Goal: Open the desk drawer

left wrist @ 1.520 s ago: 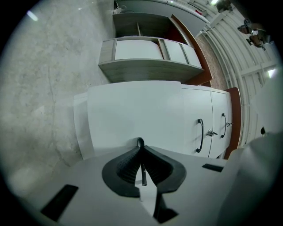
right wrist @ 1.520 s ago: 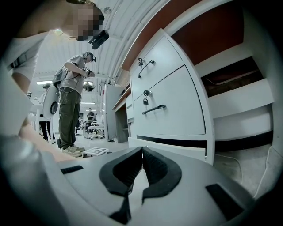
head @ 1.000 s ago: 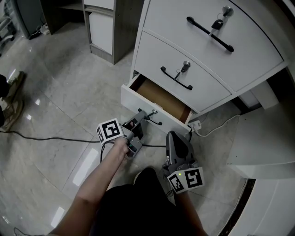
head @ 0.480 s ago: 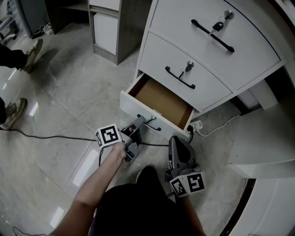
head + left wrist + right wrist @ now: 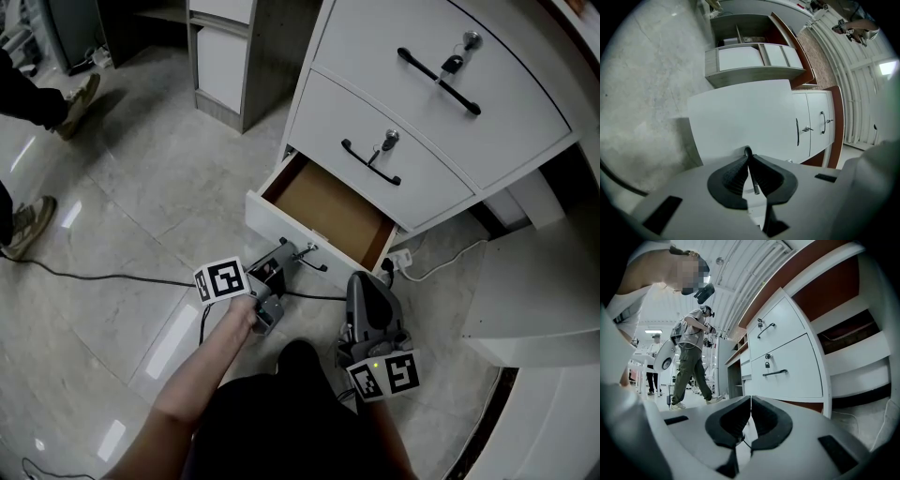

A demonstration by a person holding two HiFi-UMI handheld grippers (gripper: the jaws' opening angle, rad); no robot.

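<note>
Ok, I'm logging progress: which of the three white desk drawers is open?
The bottom drawer: it is pulled out, showing its brown inside, with the left gripper clamped on its handle. The middle drawer and top drawer sit flush, shut.

Floor (image 5: 159,178) across frame left is open, crossed only by a black cable (image 5: 103,278) lower left; pulled-out drawer (image 5: 328,208) blocks centre, grey cabinet (image 5: 253,66) top, white cord (image 5: 450,255) and white panel (image 5: 534,281) crowd right.
</note>
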